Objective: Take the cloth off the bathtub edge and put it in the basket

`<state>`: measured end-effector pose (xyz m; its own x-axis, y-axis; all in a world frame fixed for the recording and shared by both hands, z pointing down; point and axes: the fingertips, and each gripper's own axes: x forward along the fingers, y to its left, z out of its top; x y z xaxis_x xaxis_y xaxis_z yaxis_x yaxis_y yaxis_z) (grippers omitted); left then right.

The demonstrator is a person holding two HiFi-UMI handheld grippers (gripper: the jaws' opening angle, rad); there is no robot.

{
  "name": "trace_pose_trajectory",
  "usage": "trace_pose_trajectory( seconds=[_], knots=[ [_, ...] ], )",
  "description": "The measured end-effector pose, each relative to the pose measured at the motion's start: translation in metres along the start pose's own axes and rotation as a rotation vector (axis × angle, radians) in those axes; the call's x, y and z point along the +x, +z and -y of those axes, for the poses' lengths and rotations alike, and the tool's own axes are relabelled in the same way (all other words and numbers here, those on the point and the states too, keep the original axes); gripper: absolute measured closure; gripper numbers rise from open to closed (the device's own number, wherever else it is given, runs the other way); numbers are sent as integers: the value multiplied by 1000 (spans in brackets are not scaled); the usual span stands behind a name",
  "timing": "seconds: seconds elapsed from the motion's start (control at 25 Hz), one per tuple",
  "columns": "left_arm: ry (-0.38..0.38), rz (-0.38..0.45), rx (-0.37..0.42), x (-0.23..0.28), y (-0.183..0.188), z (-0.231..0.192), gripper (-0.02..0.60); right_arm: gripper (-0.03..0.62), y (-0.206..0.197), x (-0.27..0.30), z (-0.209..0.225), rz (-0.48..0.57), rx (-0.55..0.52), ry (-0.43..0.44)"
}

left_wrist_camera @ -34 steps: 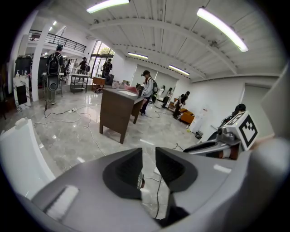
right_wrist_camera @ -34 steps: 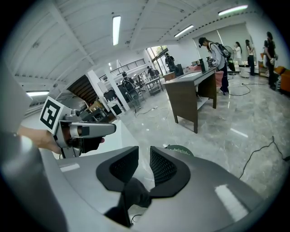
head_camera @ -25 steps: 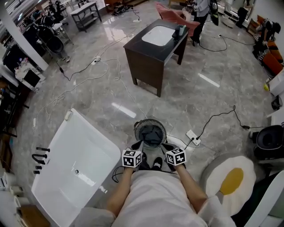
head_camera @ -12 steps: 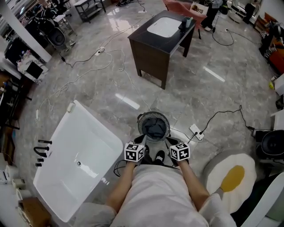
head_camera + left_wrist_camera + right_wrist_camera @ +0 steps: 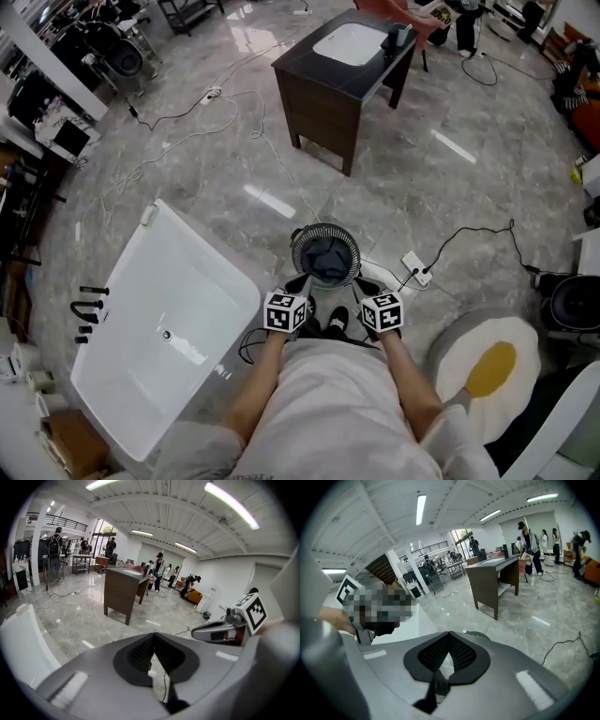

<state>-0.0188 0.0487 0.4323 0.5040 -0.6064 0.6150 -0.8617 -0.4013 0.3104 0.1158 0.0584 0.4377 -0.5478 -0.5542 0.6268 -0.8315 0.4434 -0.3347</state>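
The left tongs (image 5: 301,284) and right tongs (image 5: 357,284) were both closed tight, empty, just beside the round dark slatted basket (image 5: 297,246) (crumpled dark grey cloth (image 5: 325,259) inside).

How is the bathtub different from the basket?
The bathtub is white and long; the basket is dark and round. The bathtub is much bigger than the basket. The bathtub looks empty, while the basket has a dark cloth inside. Both sit on the floor, open on top.
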Motion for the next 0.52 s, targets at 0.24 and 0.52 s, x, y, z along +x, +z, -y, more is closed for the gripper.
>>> trace_pose_trajectory(
  seconds=[0.24, 0.52],
  knots=[
    [8, -9, 12, -2, -5, 0, 523, 592, -2, -2, 3, 9, -14, -24],
    [2, -5, 19, -5, -8, -3, 523, 592, -4, 1, -5, 8, -29, -22]
  ],
)
